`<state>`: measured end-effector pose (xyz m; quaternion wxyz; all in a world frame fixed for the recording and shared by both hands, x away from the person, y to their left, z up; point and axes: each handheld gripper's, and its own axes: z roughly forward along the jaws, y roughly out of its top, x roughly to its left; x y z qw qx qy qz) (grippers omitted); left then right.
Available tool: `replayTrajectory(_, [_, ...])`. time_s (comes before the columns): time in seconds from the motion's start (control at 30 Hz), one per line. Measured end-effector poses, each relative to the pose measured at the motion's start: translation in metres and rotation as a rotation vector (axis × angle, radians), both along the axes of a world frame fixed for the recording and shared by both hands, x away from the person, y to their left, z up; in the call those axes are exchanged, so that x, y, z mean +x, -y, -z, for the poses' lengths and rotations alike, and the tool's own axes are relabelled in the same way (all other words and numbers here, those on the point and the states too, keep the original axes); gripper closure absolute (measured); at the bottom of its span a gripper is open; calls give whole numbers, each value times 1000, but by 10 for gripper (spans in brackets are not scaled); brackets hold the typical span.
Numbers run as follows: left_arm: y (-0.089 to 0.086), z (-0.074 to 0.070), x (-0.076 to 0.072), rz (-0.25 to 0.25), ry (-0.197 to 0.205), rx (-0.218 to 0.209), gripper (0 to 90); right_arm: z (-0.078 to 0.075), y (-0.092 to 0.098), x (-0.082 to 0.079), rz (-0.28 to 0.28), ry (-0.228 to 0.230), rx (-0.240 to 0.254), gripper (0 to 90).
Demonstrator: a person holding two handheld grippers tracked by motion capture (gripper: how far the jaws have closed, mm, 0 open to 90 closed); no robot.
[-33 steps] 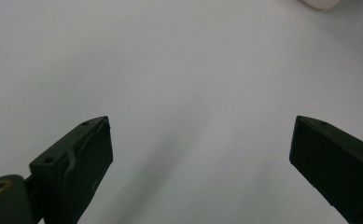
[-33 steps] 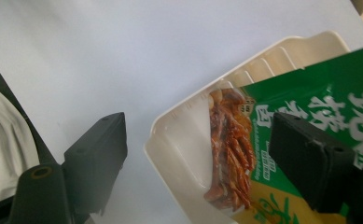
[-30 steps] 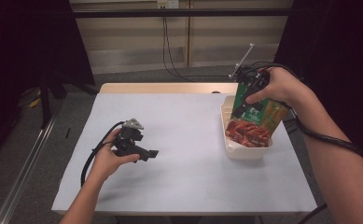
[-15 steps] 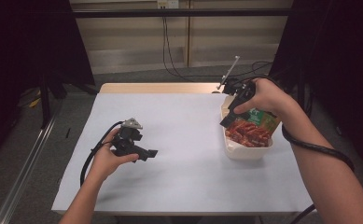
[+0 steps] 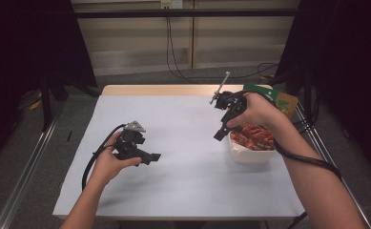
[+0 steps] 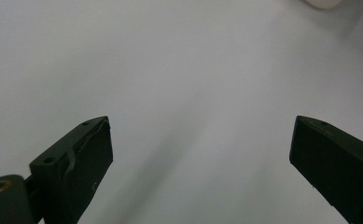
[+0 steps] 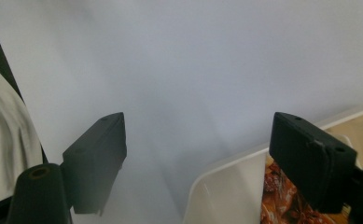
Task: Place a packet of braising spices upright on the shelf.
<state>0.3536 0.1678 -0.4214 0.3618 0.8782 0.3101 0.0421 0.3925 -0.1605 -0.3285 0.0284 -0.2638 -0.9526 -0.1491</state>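
While both grippers gape wide — left gripper [image 6: 200, 154], right gripper [image 7: 198, 158] — nothing is held.

My left gripper [image 5: 150, 156] sits low in my left hand [image 5: 108, 164], jaws spread wide and pointing toward my right, nothing between them. My right gripper [image 5: 220, 136] is raised in my right hand [image 5: 258, 112], tilted downward, jaws likewise parted and empty, forearm reaching in from the right.

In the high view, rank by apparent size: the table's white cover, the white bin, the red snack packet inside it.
1. white cover
2. white bin
3. red snack packet, partly hidden by the hand
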Motion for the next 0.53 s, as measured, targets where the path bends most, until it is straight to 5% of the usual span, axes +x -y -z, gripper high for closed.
replayTrajectory(0.53, [-2, -1, 1, -4, -1, -3, 59, 40, -27, -10, -45, 4, 67, 156])
